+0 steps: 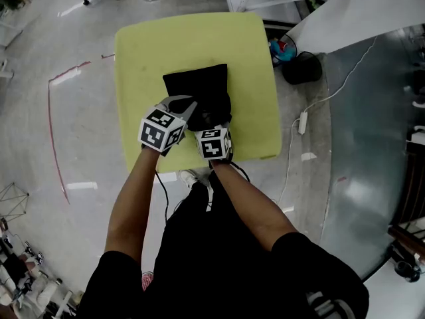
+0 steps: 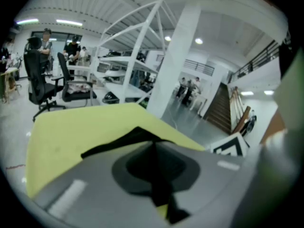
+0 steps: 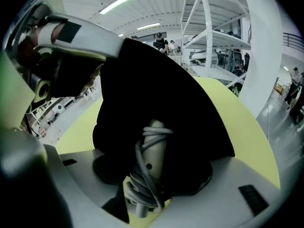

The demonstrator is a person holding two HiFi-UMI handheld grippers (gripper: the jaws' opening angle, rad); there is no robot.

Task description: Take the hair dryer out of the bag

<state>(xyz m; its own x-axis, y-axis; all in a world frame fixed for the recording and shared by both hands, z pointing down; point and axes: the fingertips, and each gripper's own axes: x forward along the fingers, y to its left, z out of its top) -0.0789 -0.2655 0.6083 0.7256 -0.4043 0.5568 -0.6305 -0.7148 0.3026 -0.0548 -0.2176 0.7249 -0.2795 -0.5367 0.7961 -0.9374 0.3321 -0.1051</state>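
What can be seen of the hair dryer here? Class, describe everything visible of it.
Only the handle of the hair dryer shows: pale grey, plastic-looking, with a small dark hole on its side. Its grey cord is wound around it in several loops. The handle pokes out of the mouth of the black bag and sits between the open fingers of the right gripper, which do not seem to press on it. The rest is hidden inside the bag.

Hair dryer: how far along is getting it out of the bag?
Done: the left gripper, shut on the bag, holds its mouth open; the hair dryer shows its cord-wrapped handle. In hand: the open right gripper straddles that handle without gripping. Left: grip it and draw it out.
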